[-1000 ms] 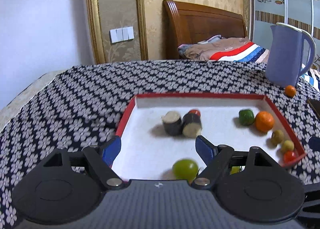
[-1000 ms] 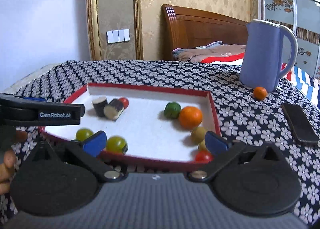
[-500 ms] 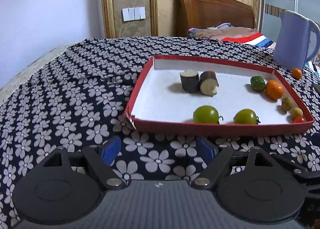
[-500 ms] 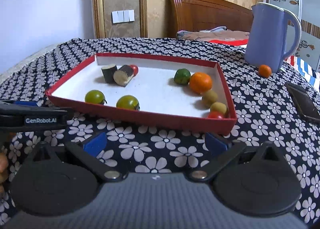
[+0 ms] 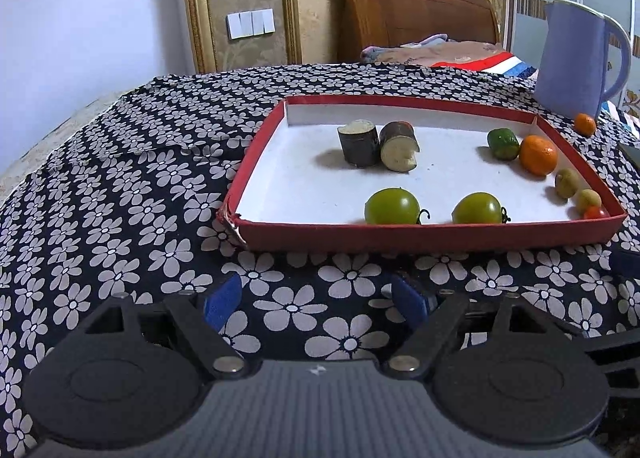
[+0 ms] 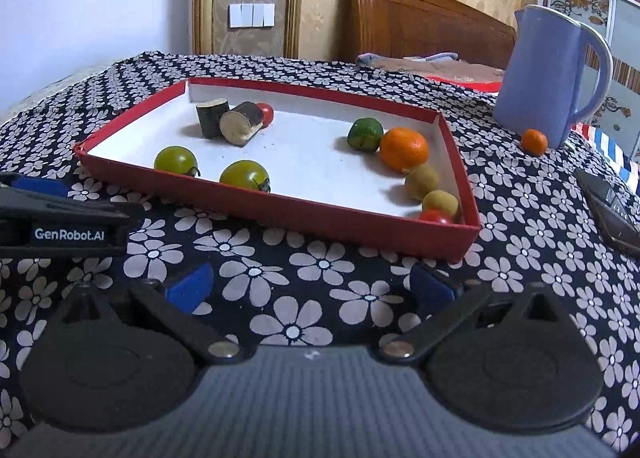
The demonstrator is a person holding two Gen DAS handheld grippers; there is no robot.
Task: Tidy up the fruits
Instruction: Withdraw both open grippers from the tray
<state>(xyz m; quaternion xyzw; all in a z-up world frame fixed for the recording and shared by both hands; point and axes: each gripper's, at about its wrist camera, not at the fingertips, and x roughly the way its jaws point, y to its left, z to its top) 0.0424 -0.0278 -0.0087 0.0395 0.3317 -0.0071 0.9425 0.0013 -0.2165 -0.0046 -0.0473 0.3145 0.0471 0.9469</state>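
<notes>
Near the tray (image 5: 424,235), both hand-held grippers, left (image 5: 318,304) and right (image 6: 310,284), are held open and empty. One orange (image 6: 534,141) beside the jug (image 6: 548,76) probably is to be fetched next.

Blue jug (image 6: 550,76) and dark phone (image 6: 608,202) on floral cloth (image 5: 120,186); wooden headboard (image 5: 412,14) behind.

Left wrist view: low over the floral cloth (image 5: 120,194), near the tray (image 5: 432,236), facing its long near wall squarely.
Right wrist view: similarly low and near, further right, facing the tray (image 6: 280,214) obliquely.
Shared: tray, kettle (image 5: 572,58), headboard (image 6: 420,26).
</notes>
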